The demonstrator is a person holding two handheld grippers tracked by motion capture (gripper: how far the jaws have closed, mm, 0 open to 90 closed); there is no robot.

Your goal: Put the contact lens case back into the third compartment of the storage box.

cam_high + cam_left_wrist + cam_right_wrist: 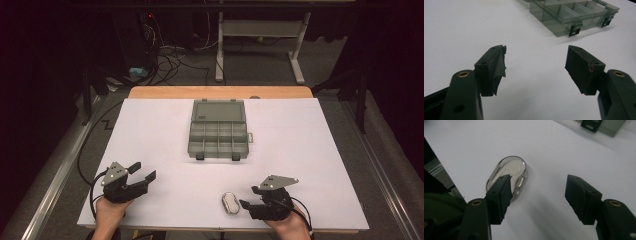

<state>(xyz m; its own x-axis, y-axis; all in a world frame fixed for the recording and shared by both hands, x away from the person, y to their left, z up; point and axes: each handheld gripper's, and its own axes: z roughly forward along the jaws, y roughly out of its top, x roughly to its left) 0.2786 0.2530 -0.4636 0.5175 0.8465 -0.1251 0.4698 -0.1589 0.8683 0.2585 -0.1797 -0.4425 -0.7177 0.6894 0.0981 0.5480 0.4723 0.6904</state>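
Organizer box (218,131) is sitting open mid-table; I'm holding both tongs (138,171) (248,197) wide, probably grabbing the small clear case (230,202) at the near edge next.

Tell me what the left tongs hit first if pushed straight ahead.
Likely the organizer box: the open left tongs point across bare white table toward its near latched edge, though depth is uncertain.

Open compartment box (219,129) — clear oval case (230,202)
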